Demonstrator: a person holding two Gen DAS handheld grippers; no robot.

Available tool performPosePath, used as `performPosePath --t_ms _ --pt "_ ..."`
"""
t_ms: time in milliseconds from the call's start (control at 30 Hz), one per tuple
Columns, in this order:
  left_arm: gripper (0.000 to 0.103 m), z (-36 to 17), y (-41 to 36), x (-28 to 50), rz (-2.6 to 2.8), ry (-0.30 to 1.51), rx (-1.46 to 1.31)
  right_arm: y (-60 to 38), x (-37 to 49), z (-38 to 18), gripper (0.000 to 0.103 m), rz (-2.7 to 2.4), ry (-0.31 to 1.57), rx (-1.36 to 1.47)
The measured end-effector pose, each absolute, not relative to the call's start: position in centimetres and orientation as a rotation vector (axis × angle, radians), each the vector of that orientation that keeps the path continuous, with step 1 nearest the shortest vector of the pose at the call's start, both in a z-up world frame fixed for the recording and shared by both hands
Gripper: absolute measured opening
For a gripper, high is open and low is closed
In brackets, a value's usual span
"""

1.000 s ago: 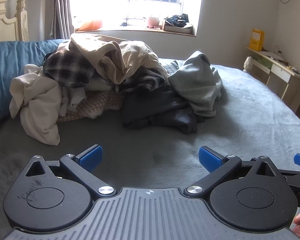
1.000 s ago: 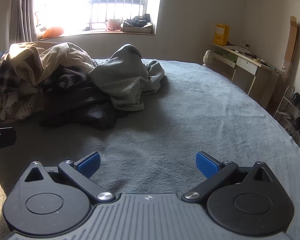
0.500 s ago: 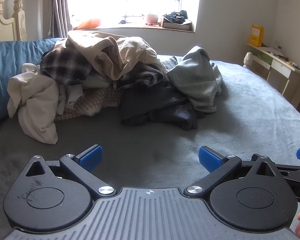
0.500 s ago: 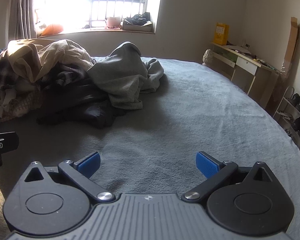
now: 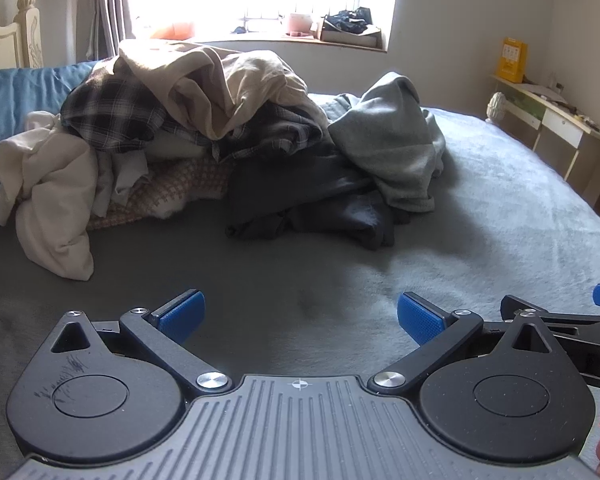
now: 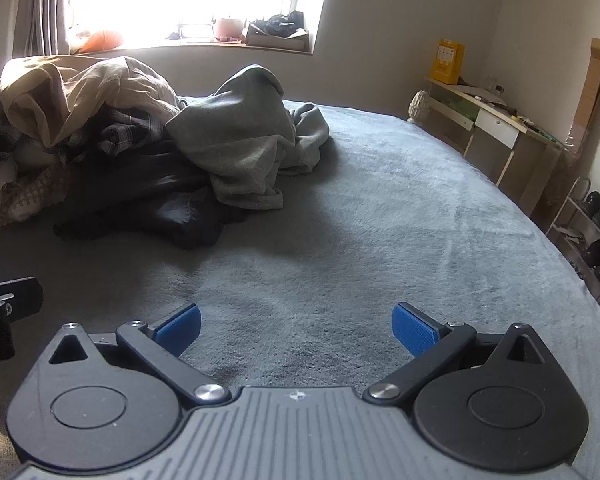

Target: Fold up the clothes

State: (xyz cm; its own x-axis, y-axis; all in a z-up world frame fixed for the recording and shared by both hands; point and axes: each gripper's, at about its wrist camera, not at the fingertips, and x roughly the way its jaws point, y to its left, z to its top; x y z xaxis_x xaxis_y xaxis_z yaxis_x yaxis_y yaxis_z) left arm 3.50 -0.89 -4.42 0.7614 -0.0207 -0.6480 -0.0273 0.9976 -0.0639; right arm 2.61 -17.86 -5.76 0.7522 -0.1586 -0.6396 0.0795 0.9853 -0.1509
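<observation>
A pile of unfolded clothes lies on the grey bed [image 5: 480, 216]: a beige garment [image 5: 220, 80] on top, a plaid shirt [image 5: 112, 116], a white garment [image 5: 48, 184], a dark garment [image 5: 308, 204] and a grey sweatshirt [image 5: 392, 140]. In the right wrist view the sweatshirt [image 6: 244, 136] and the dark garment [image 6: 172, 208] lie ahead to the left. My left gripper [image 5: 300, 314] is open and empty, above the bed short of the pile. My right gripper [image 6: 296, 326] is open and empty, over bare blanket to the right of the pile.
A blue pillow or quilt [image 5: 8, 104] and a headboard [image 5: 4, 28] are at the left. A windowsill [image 5: 300, 36] with items is behind the pile. A desk [image 6: 488, 120] and a shoe rack [image 6: 592, 228] stand beyond the bed's right edge.
Both grippers have moved a little forward toward the pile, which now looks slightly larger. Both stay open and empty.
</observation>
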Motion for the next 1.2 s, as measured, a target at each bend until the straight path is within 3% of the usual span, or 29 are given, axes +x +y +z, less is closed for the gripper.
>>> performPosePath --t_ms 233,500,800,1067,1133,1167,1200 --pt "0.103 -5.5 -1.0 5.0 -0.015 0.698 -0.077 -17.6 4.3 -6.7 0.103 -0.126 0.712 -0.136" --pt "0.103 -6.7 -0.4 6.5 0.002 0.612 -0.074 -19.2 8.9 -6.8 0.103 -0.009 0.576 -0.100" --pt "0.103 -8.9 1.3 8.7 -0.002 0.604 -0.031 -19.2 23.6 -5.7 0.103 0.111 0.508 0.118" --pt "0.092 -9.9 4.4 9.9 0.009 0.595 -0.069 -17.2 37.5 -6.6 0.103 0.095 0.599 0.362" --pt "0.082 -10.2 5.0 10.1 0.005 0.596 -0.091 -17.2 39.5 -7.7 0.099 0.041 0.658 0.382" --pt "0.081 -10.3 5.3 10.4 -0.002 0.595 -0.100 -17.3 40.2 -8.4 0.089 0.027 0.700 0.380" --pt "0.078 -10.4 5.5 10.6 -0.011 0.594 -0.109 -17.6 40.4 -9.0 0.059 -0.004 0.739 0.365"
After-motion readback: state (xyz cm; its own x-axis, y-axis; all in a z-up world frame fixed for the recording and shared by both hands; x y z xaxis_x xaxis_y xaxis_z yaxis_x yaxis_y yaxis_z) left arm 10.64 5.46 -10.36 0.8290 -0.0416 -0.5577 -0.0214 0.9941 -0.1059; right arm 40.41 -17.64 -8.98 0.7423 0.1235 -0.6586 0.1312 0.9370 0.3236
